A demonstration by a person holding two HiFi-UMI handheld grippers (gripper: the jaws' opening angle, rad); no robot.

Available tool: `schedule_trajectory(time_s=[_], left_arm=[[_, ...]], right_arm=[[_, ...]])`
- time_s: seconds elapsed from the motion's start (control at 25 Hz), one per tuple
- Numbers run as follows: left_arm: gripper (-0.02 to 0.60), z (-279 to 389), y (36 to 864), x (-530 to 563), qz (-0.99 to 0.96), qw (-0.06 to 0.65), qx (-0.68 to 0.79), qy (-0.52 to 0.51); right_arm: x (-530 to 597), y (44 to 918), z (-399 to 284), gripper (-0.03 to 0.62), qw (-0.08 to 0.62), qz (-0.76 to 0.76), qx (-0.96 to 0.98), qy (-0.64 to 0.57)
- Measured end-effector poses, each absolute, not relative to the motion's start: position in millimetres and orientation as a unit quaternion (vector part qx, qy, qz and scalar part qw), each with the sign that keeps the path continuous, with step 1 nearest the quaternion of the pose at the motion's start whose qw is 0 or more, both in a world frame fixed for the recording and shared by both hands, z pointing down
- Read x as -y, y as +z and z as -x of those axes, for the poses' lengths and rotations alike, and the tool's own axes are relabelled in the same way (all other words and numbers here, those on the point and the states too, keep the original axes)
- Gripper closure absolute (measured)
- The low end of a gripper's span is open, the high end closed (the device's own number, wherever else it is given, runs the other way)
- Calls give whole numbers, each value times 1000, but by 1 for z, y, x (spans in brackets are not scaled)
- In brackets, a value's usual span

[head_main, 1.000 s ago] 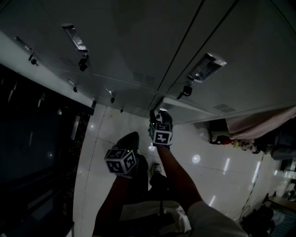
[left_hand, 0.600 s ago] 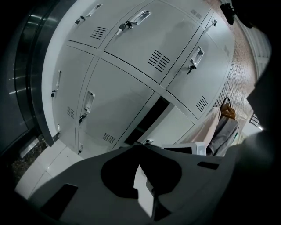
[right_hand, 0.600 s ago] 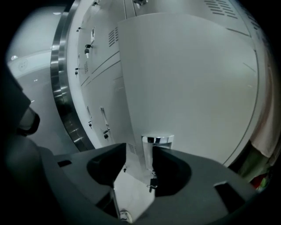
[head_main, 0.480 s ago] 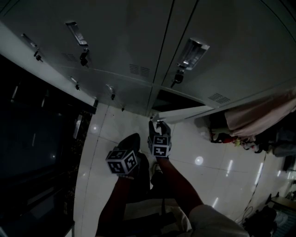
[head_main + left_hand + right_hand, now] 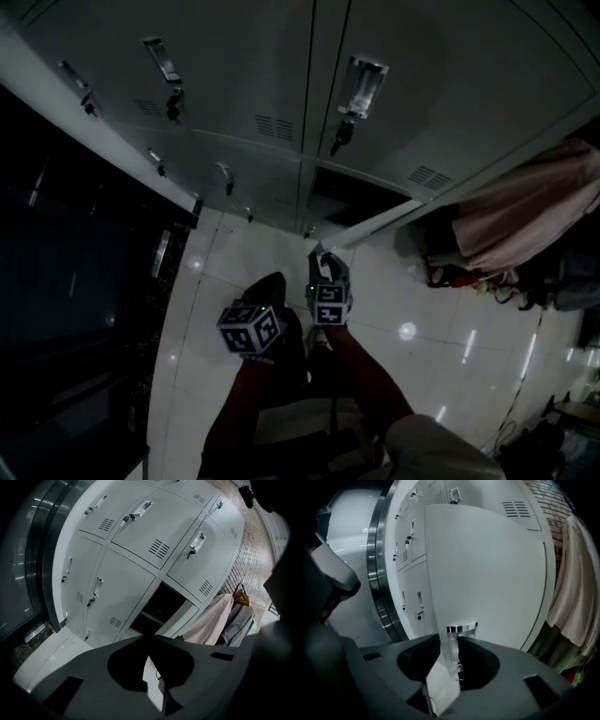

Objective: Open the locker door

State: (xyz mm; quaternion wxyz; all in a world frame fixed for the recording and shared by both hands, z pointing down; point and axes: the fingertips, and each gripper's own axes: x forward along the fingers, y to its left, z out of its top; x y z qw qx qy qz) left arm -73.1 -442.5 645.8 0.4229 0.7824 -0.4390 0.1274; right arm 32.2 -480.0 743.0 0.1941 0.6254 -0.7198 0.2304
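Pale grey door point(image 5: 487, 564) swung out, right gripper point(image 5: 450, 641) on its handle point(image 5: 461, 628)

Head view: door edge sits at 12 o'clock of the right gripper, with the dark open bay point(image 5: 345, 192) beyond it at 12 to 1. The jaws have just been closing and now pinch the chrome handle and the door edge. Left gripper point(image 5: 150, 638) at 8 o'clock, tips together, nothing in them. Risk as I read it: the bite on smooth chrome is narrow, so a pull off the hinge arc could slip it. A wider swing may push the door into the cloth point(image 5: 525, 202) hanging at 3 o'clock
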Motion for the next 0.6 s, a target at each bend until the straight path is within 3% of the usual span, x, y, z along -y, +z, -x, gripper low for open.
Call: schedule_trajectory(time_s=[0.24, 0.6], left_arm=[[583, 59, 640, 421, -788, 414, 435, 131], [583, 14, 642, 377, -808, 404, 403, 146]], right_arm=[[444, 743, -48, 416, 201, -626, 716, 234], [383, 742, -82, 417, 208, -621, 715, 245]])
